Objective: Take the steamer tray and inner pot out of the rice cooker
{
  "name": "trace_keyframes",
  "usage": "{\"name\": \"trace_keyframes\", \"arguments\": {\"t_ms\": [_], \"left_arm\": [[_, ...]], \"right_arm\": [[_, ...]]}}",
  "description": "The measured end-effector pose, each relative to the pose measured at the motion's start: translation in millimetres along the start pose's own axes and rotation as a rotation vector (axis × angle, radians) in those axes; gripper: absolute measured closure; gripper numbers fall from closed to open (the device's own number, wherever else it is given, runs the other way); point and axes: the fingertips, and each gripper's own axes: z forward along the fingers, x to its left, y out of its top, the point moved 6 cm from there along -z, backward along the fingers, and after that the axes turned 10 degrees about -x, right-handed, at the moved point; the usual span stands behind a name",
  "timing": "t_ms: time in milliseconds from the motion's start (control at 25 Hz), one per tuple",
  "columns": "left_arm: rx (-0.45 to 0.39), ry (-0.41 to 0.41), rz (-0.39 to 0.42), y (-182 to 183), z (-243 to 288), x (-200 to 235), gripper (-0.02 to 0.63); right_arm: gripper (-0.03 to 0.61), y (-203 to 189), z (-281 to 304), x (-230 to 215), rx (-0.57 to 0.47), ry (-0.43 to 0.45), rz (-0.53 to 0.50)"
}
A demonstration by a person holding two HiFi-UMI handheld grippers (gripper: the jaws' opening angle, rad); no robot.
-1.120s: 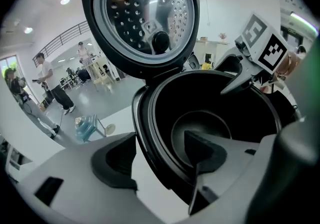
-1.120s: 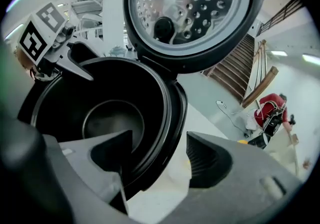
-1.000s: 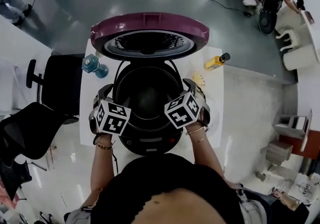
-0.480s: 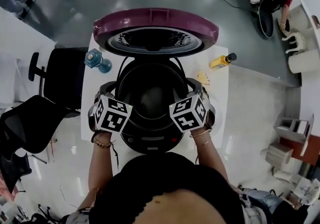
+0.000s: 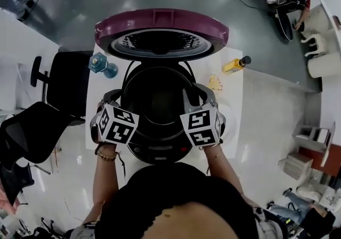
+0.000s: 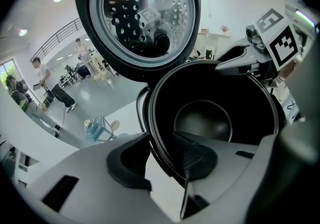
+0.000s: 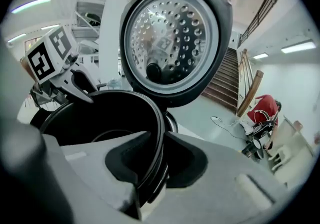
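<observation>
**2 tongs on the rim of the inner pot**

The rice cooker (image 5: 160,153) stands on the white bench (image 5: 233,91) right in front of the person. Its maroon lid (image 5: 160,22) is thrown back on the far side, with the perforated metal inner plate facing the person. The black inner pot (image 5: 157,97) sits in the cooker body between the 2 tongs.

The left tongs (image 6: 162,160) straddle the pot's left rim, 1 pad outside the wall and 1 inside. Their jaws have just been closing, and the pads meet the rim, pinching it. The right tongs (image 7: 159,163) do the same on the opposite side. Their jaws have also just been closing, and the rim is squeezed tight between the 2 dark pads. Each pair of tongs slants down toward the pot from the person's side, and each marker cube faces up.

The pot stands upright with its mouth facing the ceiling, so its axis runs vertically. Being round, it has no long side. Its smooth dark floor shows in the left gripper view. I cannot tell whether it has left its seat in the cooker.

A yellow bottle (image 5: 233,65) lies on the bench to the right of the cooker. A blue object (image 5: 100,67) stands on the bench to the cooker's left.
</observation>
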Motion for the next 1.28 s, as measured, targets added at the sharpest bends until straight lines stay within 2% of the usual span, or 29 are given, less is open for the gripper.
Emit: {"name": "trace_keyframes", "arguments": {"t_ms": [160,240,360,760,1000,1280], "left_arm": [[-0.03,-0.011,-0.06,5.5,-11.5,-0.4,0.504],[-0.063,-0.021,-0.112,9.4,-21.7,1.6,0.517],[-0.092,-0.006,-0.135,12.7,-34.4,-0.4,0.522],[-0.234,0.08,-0.189,24.6,-91.5,-12.0,0.534],[-0.358,0.133,-0.229,30.8,-133.8,-21.7,0.547],[-0.49,0.219,-0.262,24.2,-191.1,-26.3,0.552]], "right_arm": [[0.518,0.2,-10.8,-5.9,-0.073,0.008,0.14],[0.528,2.0,-16.6,-9.5,-0.113,0.006,0.174],[0.537,9.1,-26.4,-11.9,-0.165,0.009,0.193],[0.545,45.9,-79.7,-7.1,-0.328,0.026,0.15],[0.546,64.1,-114.7,-2.5,-0.434,0.033,0.124],[0.548,96.2,-147.3,18.4,-0.586,0.087,0.055]]}}
